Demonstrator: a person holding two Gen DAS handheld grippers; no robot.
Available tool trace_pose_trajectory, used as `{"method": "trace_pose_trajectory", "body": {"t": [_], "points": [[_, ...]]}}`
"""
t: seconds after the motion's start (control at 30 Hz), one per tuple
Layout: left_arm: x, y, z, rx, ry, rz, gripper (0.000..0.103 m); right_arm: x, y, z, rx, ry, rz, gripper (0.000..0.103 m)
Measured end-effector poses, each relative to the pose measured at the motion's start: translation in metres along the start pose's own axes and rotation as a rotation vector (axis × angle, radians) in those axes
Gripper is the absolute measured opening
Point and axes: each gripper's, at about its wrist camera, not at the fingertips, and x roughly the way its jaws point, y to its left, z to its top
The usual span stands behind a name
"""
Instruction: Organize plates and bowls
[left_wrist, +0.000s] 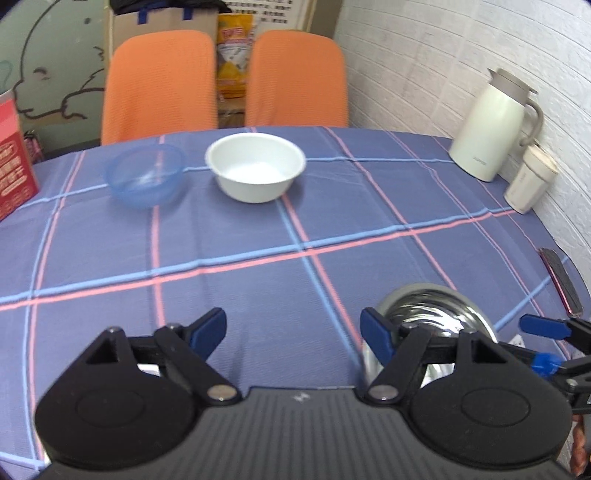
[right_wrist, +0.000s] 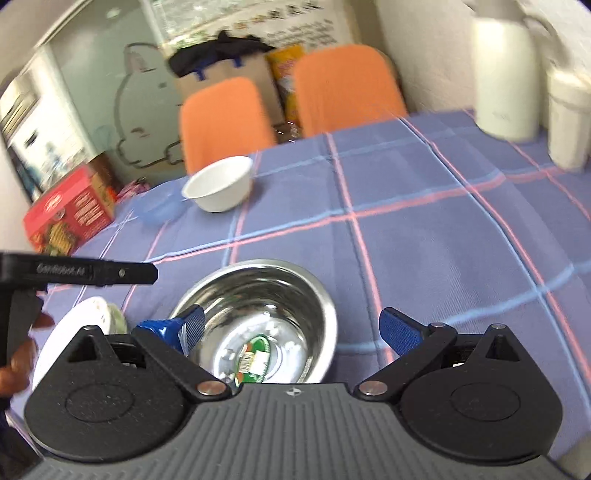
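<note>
Both grippers, left (left_wrist: 293, 332) and right (right_wrist: 291, 328), are spread wide, grasping nothing. Directly before the right one sits a steel bowl (right_wrist: 258, 314) on the checked tablecloth (left_wrist: 258, 236). Farther off stand a white bowl (left_wrist: 256, 166) and a blue bowl (left_wrist: 146, 175), just beside each other.

Glossy metal bowl (right_wrist: 258, 317), woven tablecloth (left_wrist: 258, 236)

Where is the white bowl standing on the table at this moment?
In the left wrist view the white bowl stands on the far side of the table, just right of the blue plastic bowl and in front of the two orange chairs, untouched by either gripper.
</note>
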Motion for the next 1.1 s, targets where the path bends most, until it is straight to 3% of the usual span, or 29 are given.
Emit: {"method": "trace_pose_trajectory", "body": {"t": [0.23, 0.43, 0.6, 0.73, 0.83, 1.1], "points": [[-0.012, 0.052, 0.016, -0.052, -0.030, 0.054, 0.073, 0.015, 0.026, 0.030, -0.275, -0.044, -0.042, 0.089], [-0.009, 0.074, 0.070, -0.021, -0.100, 0.051, 0.073, 0.052, 0.038, 0.086, -0.382, -0.028, 0.023, 0.089], [0.034, 0.077, 0.132, 0.027, -0.092, -0.007, 0.073, 0.103, 0.060, 0.130, -0.556, 0.032, -0.013, 0.089], [0.089, 0.079, 0.167, 0.069, -0.021, -0.058, 0.073, 0.147, 0.062, 0.145, -0.598, 0.113, 0.005, 0.089], [0.127, 0.083, 0.180, 0.066, 0.049, -0.085, 0.073, 0.179, 0.058, 0.144, -0.601, 0.169, 0.012, 0.088], [0.173, 0.090, 0.191, 0.073, 0.083, -0.104, 0.073, 0.219, 0.053, 0.137, -0.593, 0.231, 0.019, 0.088]]}}
